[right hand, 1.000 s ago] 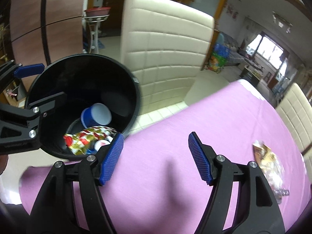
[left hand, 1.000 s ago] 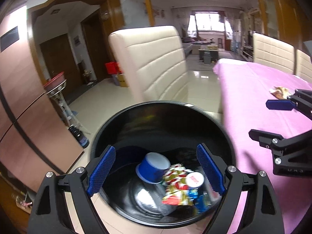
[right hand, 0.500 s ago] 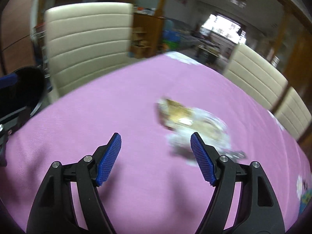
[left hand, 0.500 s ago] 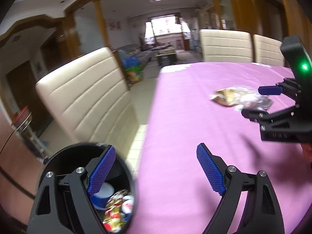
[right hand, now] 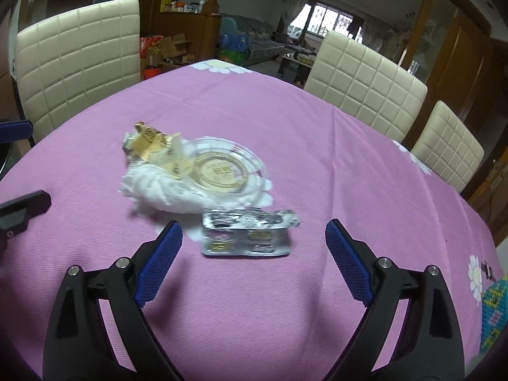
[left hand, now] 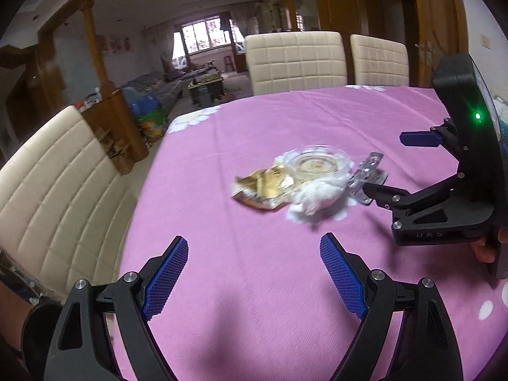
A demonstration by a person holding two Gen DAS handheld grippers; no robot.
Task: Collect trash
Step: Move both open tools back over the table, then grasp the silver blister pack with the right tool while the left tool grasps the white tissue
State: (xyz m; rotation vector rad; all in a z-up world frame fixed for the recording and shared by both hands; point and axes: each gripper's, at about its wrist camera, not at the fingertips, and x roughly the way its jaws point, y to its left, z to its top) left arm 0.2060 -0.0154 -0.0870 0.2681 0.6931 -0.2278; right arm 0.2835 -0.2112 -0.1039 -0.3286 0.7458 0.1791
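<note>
Right gripper [right hand: 254,250] over pink tablecloth [right hand: 349,146], jaws opening, wide apart, nothing pinched; the silver blister pack [right hand: 246,238] lies flat on the cloth just beyond and between the blue pads. Left gripper [left hand: 254,270] spread wide, empty, above bare cloth nearer the table's left edge. Farther: crumpled white tissue [right hand: 158,187] touching a glass ashtray [right hand: 225,168], gold wrapper [right hand: 152,143] at its far-left side. Cream chairs [right hand: 365,85] beyond the table.
</note>
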